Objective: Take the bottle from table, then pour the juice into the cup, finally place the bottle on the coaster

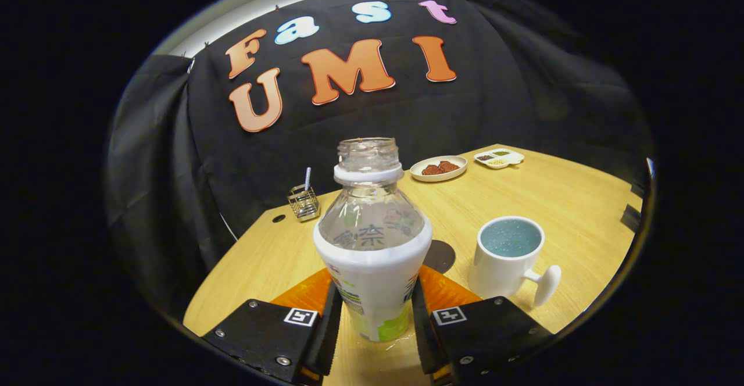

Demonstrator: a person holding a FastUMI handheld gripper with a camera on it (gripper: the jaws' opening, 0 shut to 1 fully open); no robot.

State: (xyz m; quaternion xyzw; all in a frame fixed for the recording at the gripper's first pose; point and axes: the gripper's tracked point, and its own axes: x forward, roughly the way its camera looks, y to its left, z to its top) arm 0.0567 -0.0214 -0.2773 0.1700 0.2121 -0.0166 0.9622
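A: Where do your fingers (325, 322) stand?

B: You have the gripper (375, 322) pinching the bottle (372, 246). Both pads press on its labelled lower part, one on each side, with the bottle upright between them.

A: Is the bottle's cap on?

B: No, its mouth is open. The upper part is clear, and below it the body has a white and green label. I cannot tell whether its base touches the table (569, 200) or hangs just above it.

A: And the cup (508, 258)?

B: It stands on the table near your right finger and a little ahead of it. It is white, its handle points toward you and to the right, and it holds a bluish liquid with bubbles on top.

A: The coaster (440, 255)?

B: A dark round disc lies flat on the table just behind the bottle, between bottle and cup; the bottle hides part of it.

A: What else is out there?

B: Beyond the bottle, near the far edge, you see a small plate (438, 168) with brown pieces and, beside it, a little divided dish (499, 158). To the left, a wire holder (303, 201) stands by the cloth wall.
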